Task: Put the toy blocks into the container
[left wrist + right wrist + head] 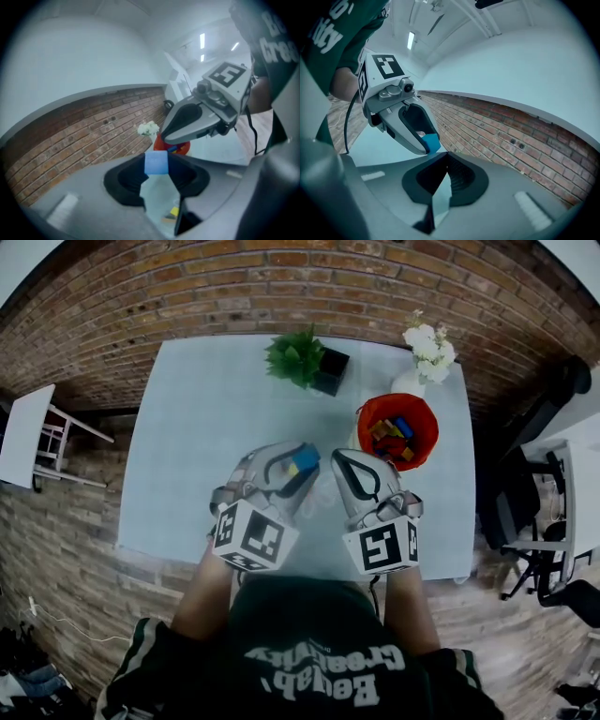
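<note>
Evidently, a blue block (156,162) is pinched between the tips of the left gripper (302,461), near the red container (431,427), presumably for dropping in, while the right gripper (343,461) is held closed and empty.

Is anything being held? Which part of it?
The left hand-held gripper pinches the blue block by its sides. The right hand-held gripper holds nothing.
</note>
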Demonstrator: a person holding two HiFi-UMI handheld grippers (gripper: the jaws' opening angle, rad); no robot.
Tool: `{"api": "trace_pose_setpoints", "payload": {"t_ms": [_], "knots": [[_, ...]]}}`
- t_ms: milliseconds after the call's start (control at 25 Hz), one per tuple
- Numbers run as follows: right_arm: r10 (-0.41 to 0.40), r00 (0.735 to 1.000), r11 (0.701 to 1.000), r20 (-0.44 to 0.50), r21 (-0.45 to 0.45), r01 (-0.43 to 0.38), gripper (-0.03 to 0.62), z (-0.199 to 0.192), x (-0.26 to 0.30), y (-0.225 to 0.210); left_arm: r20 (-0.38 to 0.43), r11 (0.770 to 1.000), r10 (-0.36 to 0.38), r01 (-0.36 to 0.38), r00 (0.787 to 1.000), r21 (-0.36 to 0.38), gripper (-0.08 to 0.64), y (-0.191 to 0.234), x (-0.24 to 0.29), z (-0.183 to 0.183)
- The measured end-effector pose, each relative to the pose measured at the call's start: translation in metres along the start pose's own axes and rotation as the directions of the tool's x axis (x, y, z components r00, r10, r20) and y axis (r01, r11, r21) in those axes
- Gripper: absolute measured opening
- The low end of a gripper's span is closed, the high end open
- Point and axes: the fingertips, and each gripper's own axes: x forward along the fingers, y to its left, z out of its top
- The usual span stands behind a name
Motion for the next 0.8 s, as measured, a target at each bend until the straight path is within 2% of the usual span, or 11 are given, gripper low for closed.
{"api": "trace_pose_setpoints", "payload": {"t_ms": [360, 520, 800], "knots": [[-0.01, 1.0, 1.0, 0.007, 0.009, 0.01, 0.006, -0.062, -0.063, -0.068, -0.012, 1.0, 0.026, -0.026, 1.0, -0.003, 0.149, -0.042, 0.073, 0.055], [-0.012, 1.0, 1.0, -0.007, 0.015, 0.013, 0.006, -0.088, -0.077, -0.088, -0.021, 1.0, 0.024, -0.024, 0.999, -0.016, 0.149, -0.055, 0.099, 0.063], [-0.011, 1.0, 1.0, -0.02, 0.028, 0.011, 0.006, -0.111, -0.077, -0.107, -0.045, 1.0, 0.001, -0.001, 0.999, -0.016, 0.149, -0.058, 0.134, 0.063]]}}
